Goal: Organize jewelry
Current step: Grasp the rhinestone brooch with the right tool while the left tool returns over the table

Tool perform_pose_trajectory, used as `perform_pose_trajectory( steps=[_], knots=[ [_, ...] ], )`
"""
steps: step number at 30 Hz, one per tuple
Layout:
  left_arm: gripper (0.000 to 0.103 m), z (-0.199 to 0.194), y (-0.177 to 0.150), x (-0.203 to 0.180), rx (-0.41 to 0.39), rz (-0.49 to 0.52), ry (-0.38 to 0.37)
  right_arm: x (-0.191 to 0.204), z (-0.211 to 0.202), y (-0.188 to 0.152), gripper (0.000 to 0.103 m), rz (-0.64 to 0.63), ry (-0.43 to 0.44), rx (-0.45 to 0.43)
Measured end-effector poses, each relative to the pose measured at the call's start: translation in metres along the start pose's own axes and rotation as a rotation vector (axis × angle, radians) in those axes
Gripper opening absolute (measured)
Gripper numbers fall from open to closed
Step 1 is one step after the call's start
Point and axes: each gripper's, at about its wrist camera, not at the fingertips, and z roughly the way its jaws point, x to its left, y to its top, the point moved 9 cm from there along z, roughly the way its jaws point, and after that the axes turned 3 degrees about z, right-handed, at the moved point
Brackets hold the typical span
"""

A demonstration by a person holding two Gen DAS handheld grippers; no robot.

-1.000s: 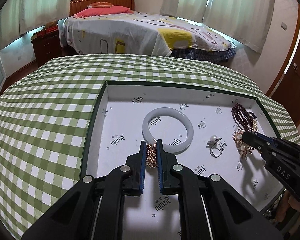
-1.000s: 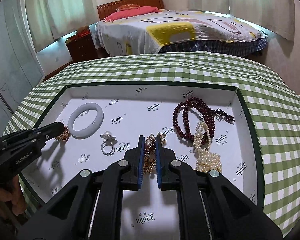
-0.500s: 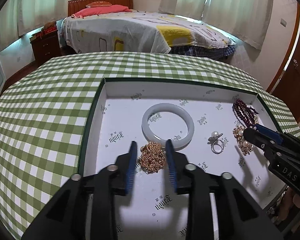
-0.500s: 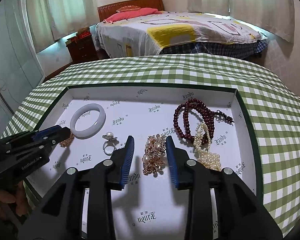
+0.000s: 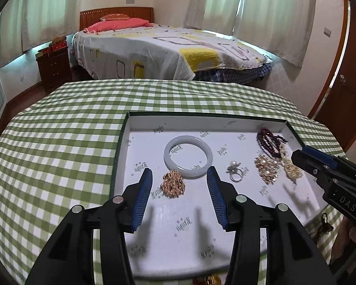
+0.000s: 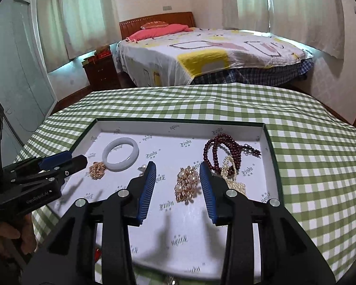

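with both pairs of fingers spread wide and empty, the left gripper (image 5: 179,178) hangs over the gold chain (image 5: 173,184) and the right gripper (image 6: 177,174) over the pearl brooch (image 6: 187,187), both lying in the tray (image 6: 178,124). this looks like a release step just finished; the next move likely calls for backing off and fetching another piece.

Both tongs, left (image 5: 180,176) and right (image 6: 177,170), hang level with blue-padded fingers (image 5: 143,191) spread wide, gripping nothing

The tray's (image 6: 271,152) near floor lies bare; farther in, white bangle (image 6: 120,150) and dark beads (image 6: 219,150) crowd it.
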Motion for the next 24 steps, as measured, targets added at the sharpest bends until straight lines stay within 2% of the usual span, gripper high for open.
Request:
perform_pose_trajectory(
  steps=[10,24],
  knots=[
    [0.048,-0.034,-0.024,-0.008,0.005,-0.012,-0.007,-0.004,-0.038,-0.023,0.038,0.007,-0.027,-0.001],
    [0.048,-0.056,-0.08,-0.01,0.065,-0.037,0.007,-0.018,-0.068,-0.088,0.038,0.028,-0.053,0.083]
  ],
)
